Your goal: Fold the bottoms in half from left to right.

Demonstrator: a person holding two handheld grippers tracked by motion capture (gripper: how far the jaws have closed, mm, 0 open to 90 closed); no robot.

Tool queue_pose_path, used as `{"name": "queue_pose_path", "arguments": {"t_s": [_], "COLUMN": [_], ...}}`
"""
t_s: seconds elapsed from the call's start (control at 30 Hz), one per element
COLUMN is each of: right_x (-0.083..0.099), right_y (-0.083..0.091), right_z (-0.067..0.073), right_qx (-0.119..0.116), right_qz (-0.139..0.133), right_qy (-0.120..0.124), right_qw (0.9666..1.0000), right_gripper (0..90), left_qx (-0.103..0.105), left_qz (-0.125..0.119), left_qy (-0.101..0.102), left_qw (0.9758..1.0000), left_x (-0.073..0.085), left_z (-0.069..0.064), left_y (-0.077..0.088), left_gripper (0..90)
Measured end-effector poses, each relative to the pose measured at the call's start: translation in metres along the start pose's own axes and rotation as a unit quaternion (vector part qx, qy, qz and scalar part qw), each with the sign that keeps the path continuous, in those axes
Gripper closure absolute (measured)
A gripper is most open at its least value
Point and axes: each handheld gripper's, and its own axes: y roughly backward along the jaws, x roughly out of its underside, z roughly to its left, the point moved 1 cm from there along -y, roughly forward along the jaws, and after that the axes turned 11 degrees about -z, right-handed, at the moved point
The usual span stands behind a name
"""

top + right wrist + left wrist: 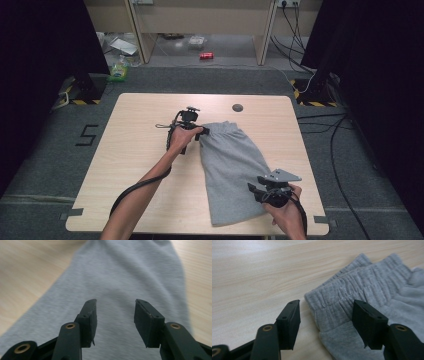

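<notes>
In the high view, a grey garment point(232, 167) lay folded lengthwise on the wooden table point(135, 165), its elastic waistband toward the far side. The left gripper point(200, 134) sat at the waistband's left corner, and the right gripper point(256, 189) hovered by the garment's near right edge.

In the left gripper view, the 2 jaws stood apart, straddling the waistband point(352, 290) corner without pressing it; bare table showed under the left jaw.

In the right gripper view, the 2 jaws stood apart above flat grey cloth point(125, 272), nothing pinched between them, with wood visible on both sides.
</notes>
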Motion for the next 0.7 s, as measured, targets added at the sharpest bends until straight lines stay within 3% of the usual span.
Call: {"name": "queue_pose_path", "arguments": {"t_s": [0.07, 0.23, 0.4, 0.7], "right_x": [0.000, 0.005, 0.010, 0.026], "right_y": [-0.003, -0.012, -0.022, -0.047], "right_z": [0.011, 0.044, 0.076, 0.110], "right_qx": [-0.017, -0.061, -0.098, -0.106], "right_qz": [0.000, 0.007, 0.013, 0.055], "right_qy": [-0.002, 0.005, 0.015, 0.052], "right_qw": [0.9999, 0.9981, 0.9950, 0.9914], "right_gripper": [51.9, 49.0, 47.5, 43.6], "left_qx": [0.001, -0.012, -0.015, -0.015], "left_qz": [0.003, -0.003, -0.004, -0.005], "left_qy": [0.001, -0.035, -0.038, -0.047], "left_qw": [1.0000, 0.9993, 0.9991, 0.9988], "left_x": [0.002, 0.000, -0.003, -0.003], "left_z": [-0.002, -0.010, -0.009, -0.009], "left_y": [-0.007, -0.013, -0.016, -0.016], "left_gripper": [45.0, 55.9, 60.4, 61.2]}}
